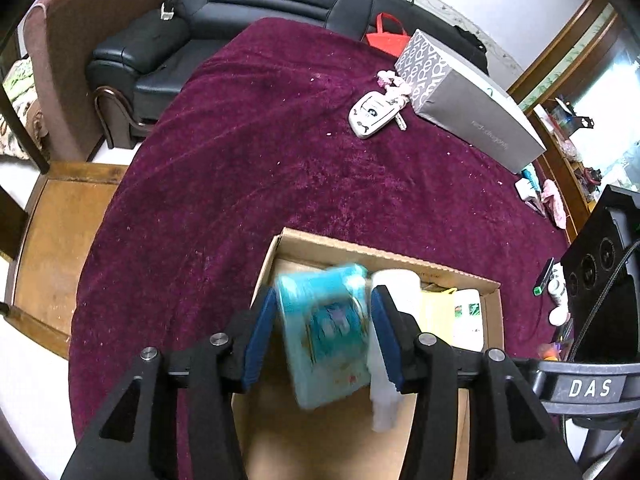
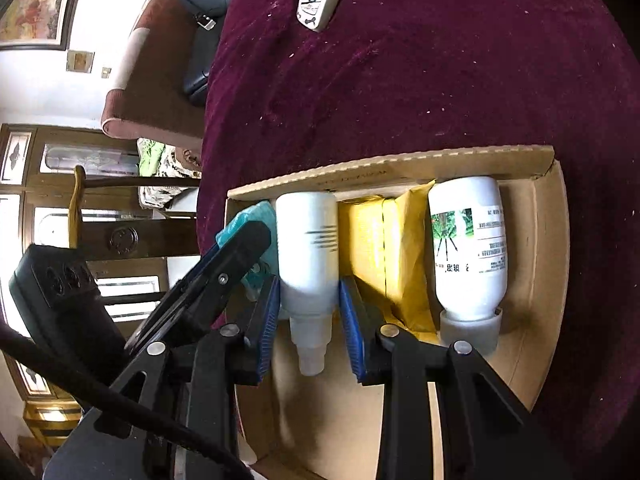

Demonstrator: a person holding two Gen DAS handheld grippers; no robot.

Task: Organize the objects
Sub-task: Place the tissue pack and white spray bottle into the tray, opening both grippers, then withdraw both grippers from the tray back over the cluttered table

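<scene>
While both hand-held grippers hang over the cardboard box [image 2: 544,240], the left hand-held gripper [image 1: 324,332] has its pads spread w/ a blurred teal soft pack [image 1: 328,332] loose between them, tilted, at the box's left end. Right hand-held gripper [image 2: 308,312] straddles a smooth white plastic bottle [image 2: 308,248], long axis near-to-far, cap toward me; pads close beside it, contact unclear. Yellow packet [image 2: 384,240] & labelled bottle [image 2: 468,248] lie to its right.

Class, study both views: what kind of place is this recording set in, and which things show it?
Most likely a home living room: a black leather sofa behind a table under a plum cloth, a glass-fronted wooden cabinet, and a framed picture on the wall.
</scene>
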